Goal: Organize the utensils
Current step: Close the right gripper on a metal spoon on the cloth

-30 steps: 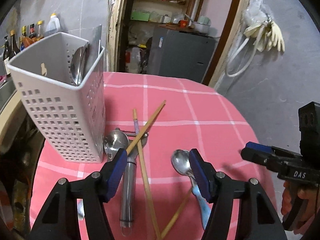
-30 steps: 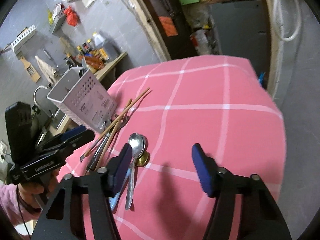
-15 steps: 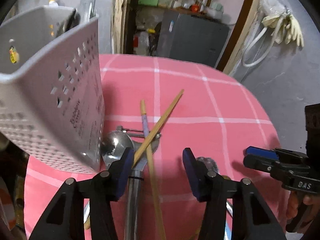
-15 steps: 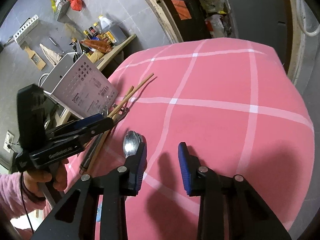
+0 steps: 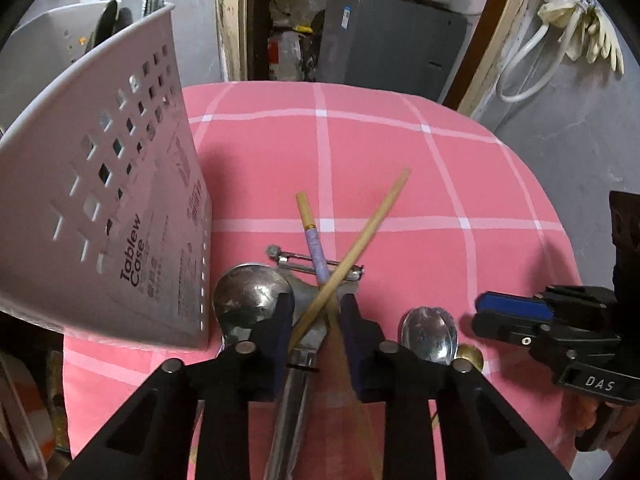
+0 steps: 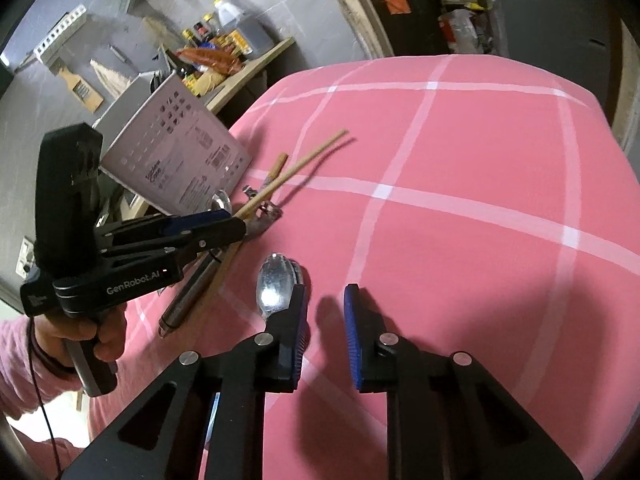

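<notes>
On the pink checked tablecloth two wooden chopsticks cross over a metal peeler, next to a big metal spoon. My left gripper is low over them. Its jaws are closing with the chopsticks and the peeler handle between them, and a gap still shows beside the pads. A smaller spoon lies just left of my right gripper. The right jaws are also closing, with only cloth between them. The white perforated utensil holder stands tilted-looking at the left with utensils inside.
A small brass-coloured piece lies by the smaller spoon. A counter with bottles is behind the holder. A doorway with a grey cabinet lies beyond the table's far edge. Gloves hang on the right wall.
Both grippers have come down toward the table and their jaws have narrowed. The left one moved forward over the crossed chopsticks; the right one drew in beside the smaller spoon.
</notes>
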The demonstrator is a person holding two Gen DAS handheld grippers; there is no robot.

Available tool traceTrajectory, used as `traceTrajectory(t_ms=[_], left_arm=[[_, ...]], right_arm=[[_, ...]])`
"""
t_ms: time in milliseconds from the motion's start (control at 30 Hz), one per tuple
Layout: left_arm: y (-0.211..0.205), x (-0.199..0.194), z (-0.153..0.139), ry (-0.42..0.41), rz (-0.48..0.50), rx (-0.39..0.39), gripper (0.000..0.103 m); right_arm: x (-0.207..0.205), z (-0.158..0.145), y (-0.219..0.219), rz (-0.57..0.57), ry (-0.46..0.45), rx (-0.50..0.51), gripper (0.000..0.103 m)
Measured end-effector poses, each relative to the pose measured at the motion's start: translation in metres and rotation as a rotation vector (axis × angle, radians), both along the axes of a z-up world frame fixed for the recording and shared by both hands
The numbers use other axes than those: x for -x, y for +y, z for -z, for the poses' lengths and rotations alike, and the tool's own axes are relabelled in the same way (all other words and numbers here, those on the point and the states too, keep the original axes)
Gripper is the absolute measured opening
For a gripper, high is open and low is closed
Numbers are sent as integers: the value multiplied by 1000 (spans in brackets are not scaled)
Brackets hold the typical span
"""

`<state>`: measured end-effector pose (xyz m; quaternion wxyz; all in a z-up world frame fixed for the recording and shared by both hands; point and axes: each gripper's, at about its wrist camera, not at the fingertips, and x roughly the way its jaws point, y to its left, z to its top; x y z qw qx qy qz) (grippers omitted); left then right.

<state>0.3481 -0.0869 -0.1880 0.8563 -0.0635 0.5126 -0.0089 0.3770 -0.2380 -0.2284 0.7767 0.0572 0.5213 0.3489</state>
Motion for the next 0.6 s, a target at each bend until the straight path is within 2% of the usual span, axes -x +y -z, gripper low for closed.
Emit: traceTrajectory(t_ms=[167,300,600], left_arm=[[0,-4,-5,20,33,45,16],[-2,-11,-6,41,52,61,16],[-1,-20,1,162,24,137,18]], right_arm=[[-3,-4,11,-33,-9,8,17],[-6,-4,14,-55,2,16,17],[-4,-2,13,-73,29,28,15]])
